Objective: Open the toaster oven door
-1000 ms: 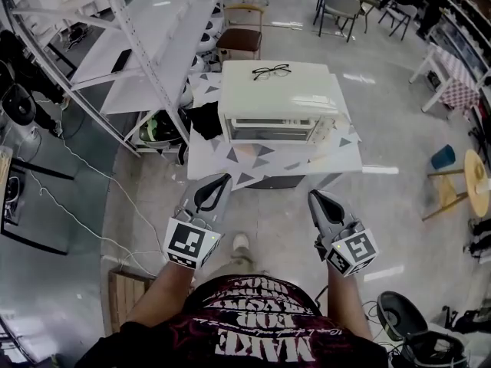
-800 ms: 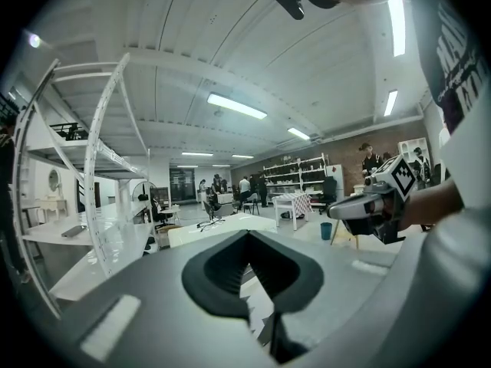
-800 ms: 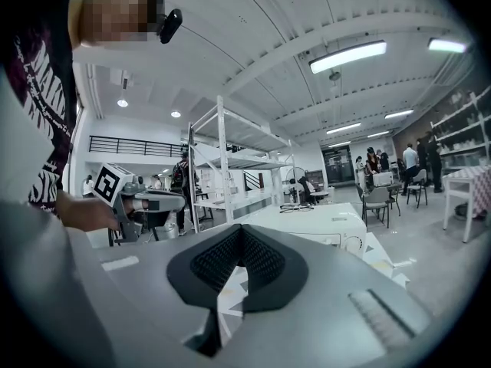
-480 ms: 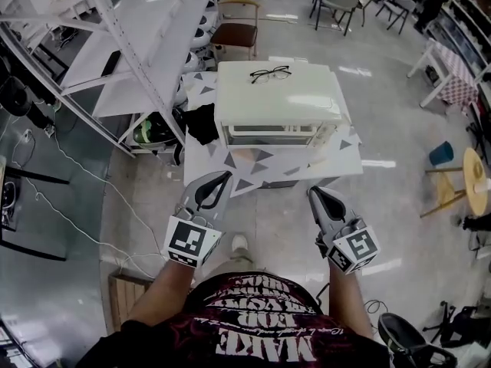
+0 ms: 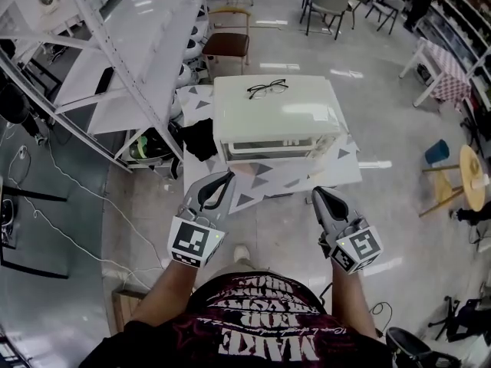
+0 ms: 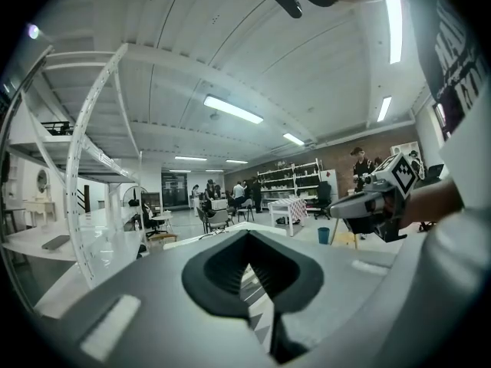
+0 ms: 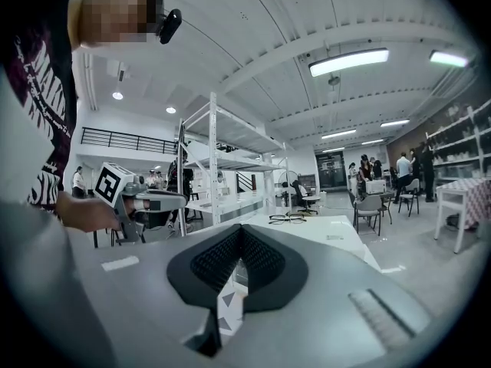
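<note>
Head view: toaster oven (image 5: 276, 117) at centre on a triangle-patterned table (image 5: 307, 176), door (image 5: 272, 146) closed and facing near; eyeglasses (image 5: 268, 89) on top. Left gripper (image 5: 226, 178) and right gripper (image 5: 315, 194) are held near, well apart from the door, probably ready to approach.
Left gripper view: jaws together, nothing between.
Right gripper view: jaws together, nothing between.
Room: shelving rack (image 5: 138, 60) at left, polished floor.

A glossy grey floor (image 5: 291, 236) reflects the ceiling strip lights (image 7: 349, 61). A white shelving rack (image 5: 146, 56) stands at 10 o'clock and a brown-seated chair (image 5: 228, 44) at 12. A checked-cloth table (image 5: 450, 87) is at 2, with a round wooden table (image 5: 472, 176) and a blue bin (image 5: 438, 152) at 3.
</note>
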### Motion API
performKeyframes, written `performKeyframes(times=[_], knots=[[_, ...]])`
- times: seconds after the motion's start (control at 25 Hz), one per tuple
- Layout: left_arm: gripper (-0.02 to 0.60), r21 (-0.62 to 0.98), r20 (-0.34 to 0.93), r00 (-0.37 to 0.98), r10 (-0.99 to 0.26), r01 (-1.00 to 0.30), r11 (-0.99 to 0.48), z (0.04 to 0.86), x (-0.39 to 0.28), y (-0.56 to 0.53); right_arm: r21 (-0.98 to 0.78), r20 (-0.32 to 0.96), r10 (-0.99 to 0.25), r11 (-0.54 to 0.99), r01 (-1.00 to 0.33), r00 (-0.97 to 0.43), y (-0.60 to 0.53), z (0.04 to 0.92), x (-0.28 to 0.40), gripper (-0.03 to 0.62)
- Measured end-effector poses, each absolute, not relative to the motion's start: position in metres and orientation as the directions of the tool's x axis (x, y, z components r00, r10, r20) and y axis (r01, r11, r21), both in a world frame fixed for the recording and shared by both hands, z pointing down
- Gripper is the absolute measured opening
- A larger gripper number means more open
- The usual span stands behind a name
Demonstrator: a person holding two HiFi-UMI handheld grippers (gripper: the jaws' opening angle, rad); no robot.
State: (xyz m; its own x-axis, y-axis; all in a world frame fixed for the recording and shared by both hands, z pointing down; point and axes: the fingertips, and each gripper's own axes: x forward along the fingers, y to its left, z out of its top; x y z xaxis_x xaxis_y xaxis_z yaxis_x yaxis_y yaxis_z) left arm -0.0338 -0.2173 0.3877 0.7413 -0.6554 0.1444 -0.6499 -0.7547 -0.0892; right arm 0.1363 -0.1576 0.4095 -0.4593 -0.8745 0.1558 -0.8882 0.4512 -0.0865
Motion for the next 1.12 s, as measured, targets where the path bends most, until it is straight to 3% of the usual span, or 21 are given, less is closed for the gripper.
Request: performKeyframes(times=[1.12], knots=[[0.006,0.005,0.134,0.772,-0.622,-0.628,-0.778,0.418,-0.058,-0.262,-0.008,0.246,-0.850,0.479,-0.878,-0.466,-0.195,0.407,0.090,0.028]])
